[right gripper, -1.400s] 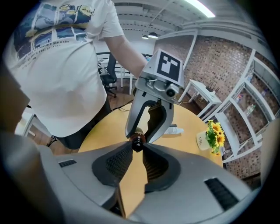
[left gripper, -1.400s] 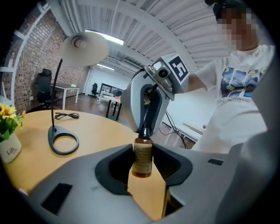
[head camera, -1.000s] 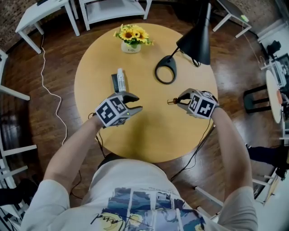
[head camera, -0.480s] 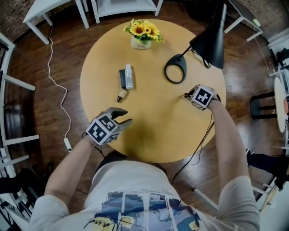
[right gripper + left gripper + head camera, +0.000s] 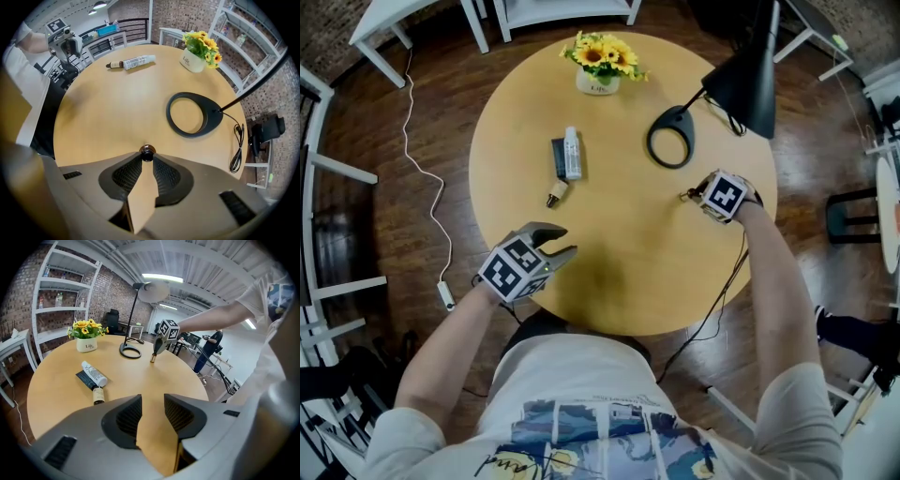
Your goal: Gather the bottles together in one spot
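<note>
Three items lie together at the table's middle left: a white bottle [image 5: 572, 153], a dark flat tube [image 5: 558, 159] beside it and a small brown bottle [image 5: 553, 195] just below. The left gripper view shows the same white bottle [image 5: 93, 373] and small brown bottle [image 5: 98, 395]. My left gripper [image 5: 562, 242] hovers near the table's front left edge, open, with only bare tabletop showing between its jaws [image 5: 152, 416]. My right gripper [image 5: 687, 195], at the right side near the lamp base, is shut on another small brown bottle [image 5: 147, 152], which hangs from its tips [image 5: 153, 357].
A ring-shaped lamp base [image 5: 672, 138] with a black lamp head [image 5: 750, 84] stands at the back right, its cable trailing off the table edge [image 5: 236, 150]. A white pot of sunflowers [image 5: 600, 75] sits at the far edge. White furniture [image 5: 384, 28] surrounds the round wooden table [image 5: 628, 272].
My left gripper has drawn back from beside the bottles toward the near left edge, uncovering the small brown bottle on the table. The right gripper has kept hold of its bottle, nearly still.
</note>
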Tool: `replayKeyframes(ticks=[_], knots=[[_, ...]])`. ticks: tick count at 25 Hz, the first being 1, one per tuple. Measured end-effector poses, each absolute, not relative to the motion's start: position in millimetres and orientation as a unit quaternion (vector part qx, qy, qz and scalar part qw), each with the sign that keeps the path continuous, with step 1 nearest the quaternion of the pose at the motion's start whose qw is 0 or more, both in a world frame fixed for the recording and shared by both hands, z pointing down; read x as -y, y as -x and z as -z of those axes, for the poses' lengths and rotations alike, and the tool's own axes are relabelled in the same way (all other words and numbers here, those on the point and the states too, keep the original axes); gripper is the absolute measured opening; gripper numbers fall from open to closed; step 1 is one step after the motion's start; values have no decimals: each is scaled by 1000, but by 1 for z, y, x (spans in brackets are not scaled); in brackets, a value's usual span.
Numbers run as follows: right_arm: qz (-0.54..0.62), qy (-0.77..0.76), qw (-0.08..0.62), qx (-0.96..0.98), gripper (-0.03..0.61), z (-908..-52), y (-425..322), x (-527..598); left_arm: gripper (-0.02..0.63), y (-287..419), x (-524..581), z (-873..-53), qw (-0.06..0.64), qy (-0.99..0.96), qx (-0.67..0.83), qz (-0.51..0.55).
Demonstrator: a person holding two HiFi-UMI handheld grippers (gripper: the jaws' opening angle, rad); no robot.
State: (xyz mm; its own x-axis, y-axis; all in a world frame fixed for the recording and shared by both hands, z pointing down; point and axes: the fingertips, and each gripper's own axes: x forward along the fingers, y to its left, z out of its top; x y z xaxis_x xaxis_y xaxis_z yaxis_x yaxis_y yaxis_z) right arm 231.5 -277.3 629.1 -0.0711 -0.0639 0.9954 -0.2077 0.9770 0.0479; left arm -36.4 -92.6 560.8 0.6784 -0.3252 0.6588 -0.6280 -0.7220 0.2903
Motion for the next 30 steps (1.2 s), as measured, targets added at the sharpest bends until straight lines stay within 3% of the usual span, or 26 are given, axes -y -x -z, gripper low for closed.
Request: replayKeyframes(ticks=[6,11,18,22,30], knots=[[-68,-121,666,733,111,-630,-235,279,149,32,90,-563,260,-881,261,-297],[-70,-137,657,738,178,-622,-238,280,149,34,89,-563,261,-881,259,-299],[-59,-182,634,750,178,-591,-246,269,149,31,88,-561,252,-891,241,-292],[-32,-265,577,772,177,-541,-242,244,149,34,84,-560,235,-901,216,-292],[-100,-420,373,821,176,-480,-220,110,149,59,80,-537,214,-899,272,-270]])
